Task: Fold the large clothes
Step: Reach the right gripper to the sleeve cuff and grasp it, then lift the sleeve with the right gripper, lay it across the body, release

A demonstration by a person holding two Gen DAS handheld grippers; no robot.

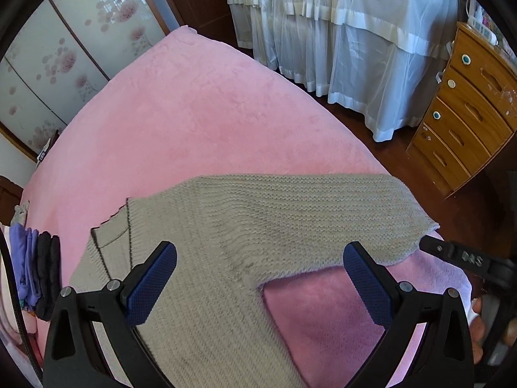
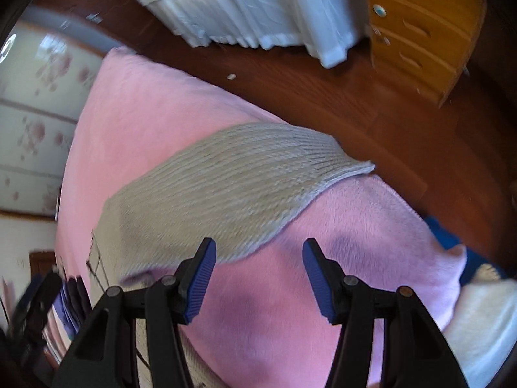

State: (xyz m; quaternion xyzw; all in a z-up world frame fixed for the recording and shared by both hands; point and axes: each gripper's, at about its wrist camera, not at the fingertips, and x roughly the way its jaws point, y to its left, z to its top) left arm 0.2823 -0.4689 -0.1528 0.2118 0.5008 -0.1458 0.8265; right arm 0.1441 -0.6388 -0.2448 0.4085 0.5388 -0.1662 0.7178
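Note:
A beige knitted sweater lies flat on the pink bed cover, one sleeve stretched out to the right with its cuff at the bed's edge. My left gripper is open above the sweater's armpit area, holding nothing. In the right wrist view, which is blurred, the sleeve lies ahead and its cuff reaches the bed edge. My right gripper is open and empty above the pink cover just below the sleeve. The right gripper also shows in the left wrist view, beside the cuff.
A stack of folded purple and black clothes sits at the bed's left edge. A wooden chest of drawers and white draped fabric stand beyond the dark wooden floor. A sliding flowered wardrobe door is at the left.

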